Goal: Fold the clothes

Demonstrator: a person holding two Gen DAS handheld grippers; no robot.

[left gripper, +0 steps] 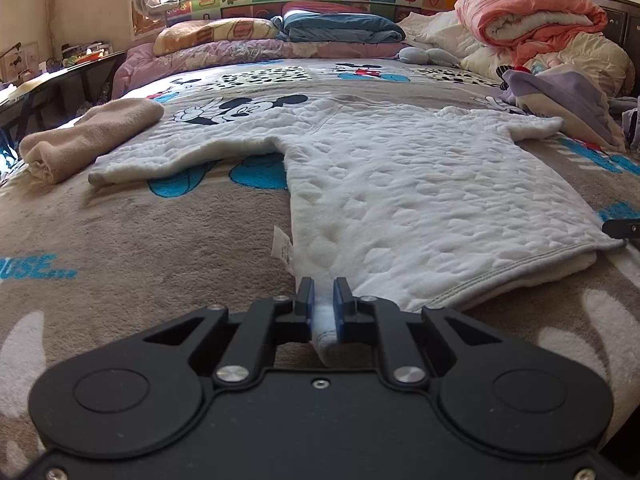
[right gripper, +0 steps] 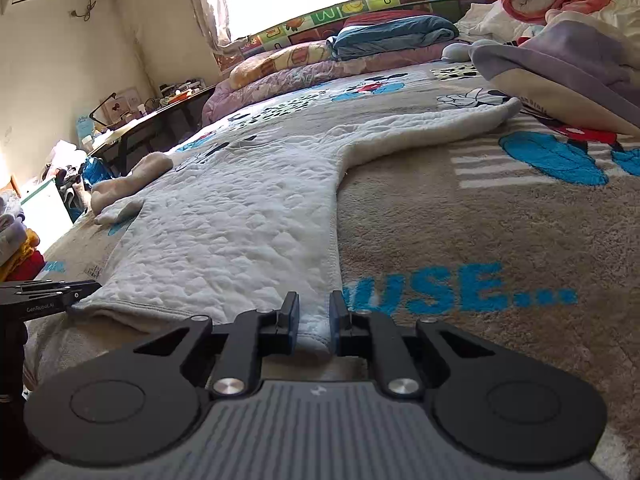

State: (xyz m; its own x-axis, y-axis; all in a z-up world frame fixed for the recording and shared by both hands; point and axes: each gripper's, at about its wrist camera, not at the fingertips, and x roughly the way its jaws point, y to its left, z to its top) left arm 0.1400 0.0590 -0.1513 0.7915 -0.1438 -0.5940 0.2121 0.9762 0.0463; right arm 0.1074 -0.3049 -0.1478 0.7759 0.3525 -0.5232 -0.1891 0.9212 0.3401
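A white quilted long-sleeved top [left gripper: 420, 184] lies spread flat on the bed, sleeves out to both sides. My left gripper [left gripper: 323, 290] is shut on the hem's left corner, and white cloth fills the gap between its blue pads. In the right wrist view the same white top [right gripper: 240, 224] stretches away, and my right gripper [right gripper: 314, 308] is shut on the hem's right corner. The left gripper's black tip [right gripper: 52, 294] shows at the left edge there. The right gripper's tip [left gripper: 622, 228] shows at the hem's far corner in the left wrist view.
The bed carries a grey cartoon-mouse blanket [left gripper: 140, 240]. A folded beige garment [left gripper: 92, 136] lies at the left. A purple and cream garment [left gripper: 568, 104], pink bedding [left gripper: 532, 16], pillows and a blue folded quilt [left gripper: 340, 28] crowd the far side. A dark side table [right gripper: 152, 120] stands beside the bed.
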